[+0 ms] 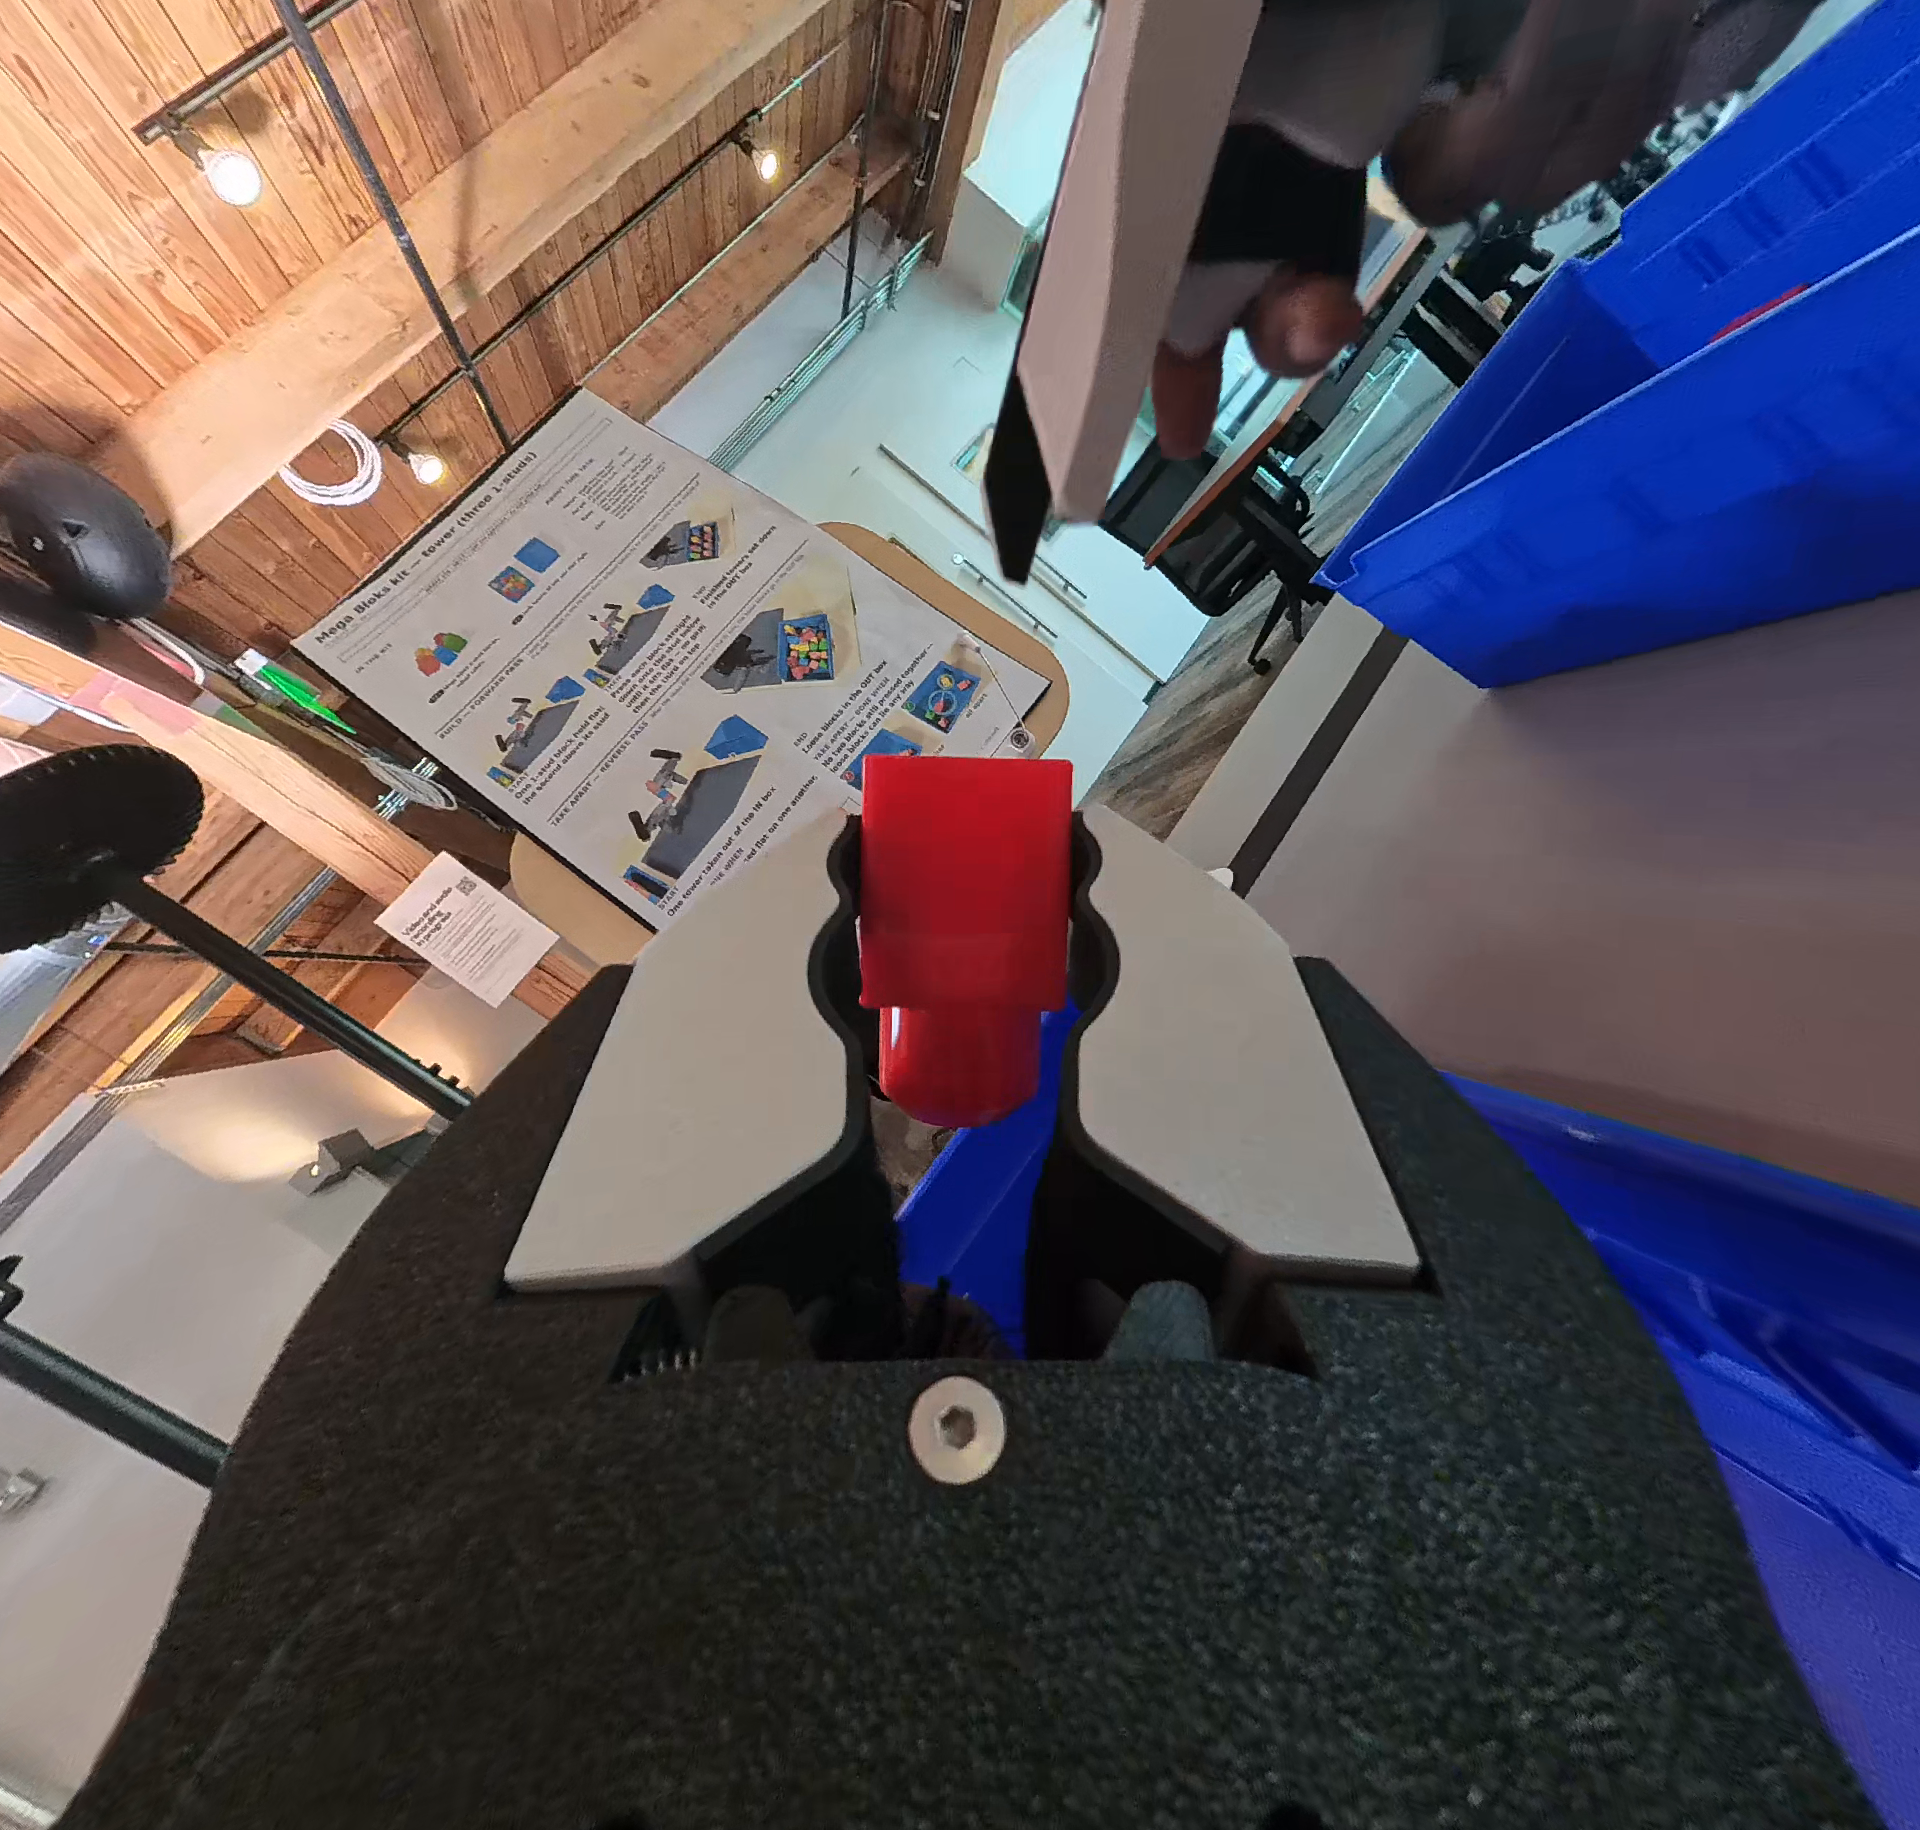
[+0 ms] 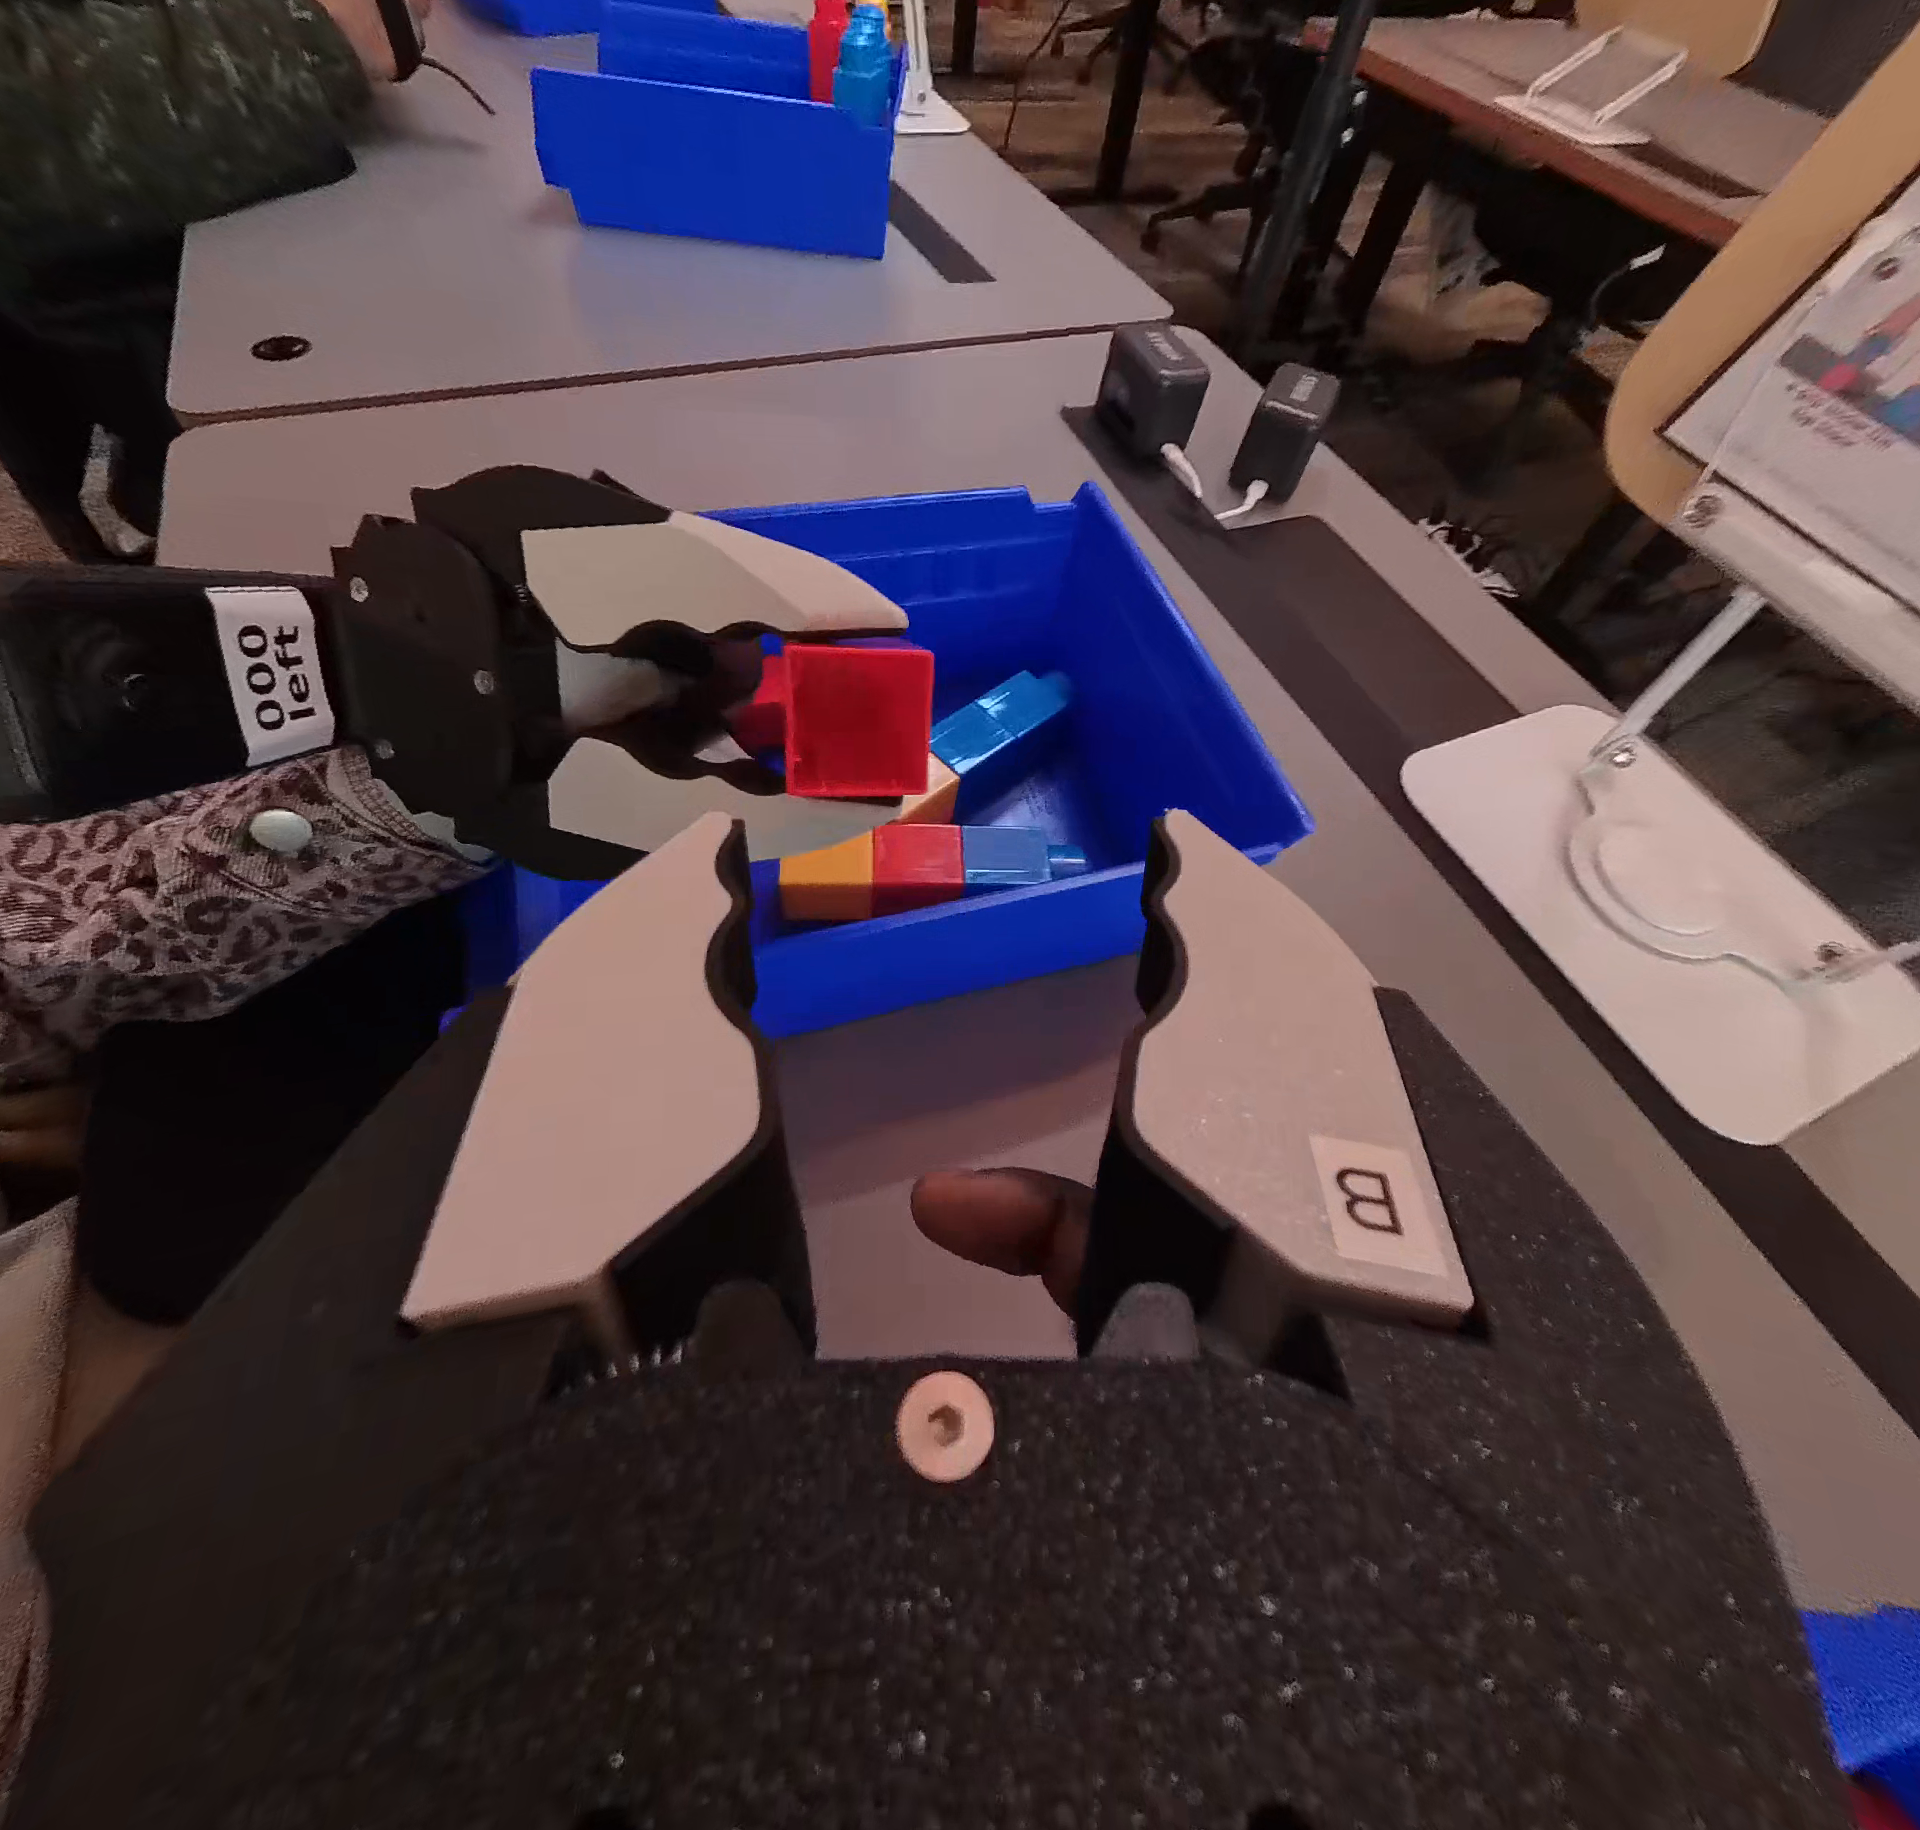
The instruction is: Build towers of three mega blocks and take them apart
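My left gripper (image 1: 964, 850) is shut on a red block (image 1: 964, 881), its stud pointing back toward the camera. In the right wrist view the left gripper (image 2: 883, 720) holds that red block (image 2: 857, 720) on its side above the blue bin (image 2: 1174, 700), open underside facing me. The bin holds a lying tower of orange, red and blue blocks (image 2: 920, 868) and another tower (image 2: 997, 726) partly hidden behind the held block. My right gripper (image 2: 940, 835) is open and empty, in front of the bin's near wall. It shows blurred at the top of the left wrist view (image 1: 1049, 471).
Grey tables (image 2: 582, 305) run back. A second blue bin (image 2: 717, 159) with upright block towers (image 2: 852, 50) stands farther off, beside another person's sleeve (image 2: 156, 87). Two black chargers (image 2: 1216, 419) and a clear stand with a poster (image 2: 1662, 907) are at the right. One gripper's finger ends stand about 5 centimeters off the other's.
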The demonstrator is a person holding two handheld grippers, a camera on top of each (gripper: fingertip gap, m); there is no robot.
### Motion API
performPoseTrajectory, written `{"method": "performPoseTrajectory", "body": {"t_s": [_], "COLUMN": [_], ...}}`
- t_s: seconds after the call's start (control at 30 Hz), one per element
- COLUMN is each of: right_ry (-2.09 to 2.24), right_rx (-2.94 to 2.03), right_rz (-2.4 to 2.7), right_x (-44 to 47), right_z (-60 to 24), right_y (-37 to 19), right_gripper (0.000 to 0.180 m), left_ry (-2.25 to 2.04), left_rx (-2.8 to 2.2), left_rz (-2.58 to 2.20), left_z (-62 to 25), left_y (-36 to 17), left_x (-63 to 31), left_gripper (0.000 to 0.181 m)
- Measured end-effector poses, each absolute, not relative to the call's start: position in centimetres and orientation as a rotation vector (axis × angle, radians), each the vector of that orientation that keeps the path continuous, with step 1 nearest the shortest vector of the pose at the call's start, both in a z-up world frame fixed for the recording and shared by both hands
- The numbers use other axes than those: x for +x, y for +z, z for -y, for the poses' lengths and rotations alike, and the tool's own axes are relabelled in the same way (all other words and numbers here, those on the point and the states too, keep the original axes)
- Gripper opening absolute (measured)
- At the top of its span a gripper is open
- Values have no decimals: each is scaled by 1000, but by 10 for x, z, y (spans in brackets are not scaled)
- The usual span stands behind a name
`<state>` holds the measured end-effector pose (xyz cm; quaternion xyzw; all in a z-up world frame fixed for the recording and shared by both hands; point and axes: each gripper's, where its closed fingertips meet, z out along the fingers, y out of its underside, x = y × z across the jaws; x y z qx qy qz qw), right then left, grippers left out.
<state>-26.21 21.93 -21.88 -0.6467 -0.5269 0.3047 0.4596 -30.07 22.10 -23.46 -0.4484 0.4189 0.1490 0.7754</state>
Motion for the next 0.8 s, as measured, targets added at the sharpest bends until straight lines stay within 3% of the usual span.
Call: {"method": "performPoseTrajectory", "body": {"t_s": [0.27, 0.33, 0.37, 0.5, 0.8], "right_ry": [889, 859, 825, 780, 290], "right_rx": [-1586, -1569, -1554, -1539, -1648], "right_rz": [1319, 1350, 1330, 1315, 1103], "right_x": [-299, -305, -305, -294, -140], "right_z": [-204, -203, -207, -213, -250], "right_y": [-233, -240, -240, -232, -183], "right_gripper": [64, 52, 36, 34, 34], "left_ry": [350, 346, 345, 363, 286], "left_rx": [-945, -939, -939, -960, -1341], "left_rz": [-956, -965, -973, -970, -459], "left_z": [-218, -216, -216, -218, -253], "left_y": [-238, -238, -239, -240, -232], "left_x": [-292, -290, -289, -293, -381], "left_gripper": [36, 36, 36, 36, 28]}}
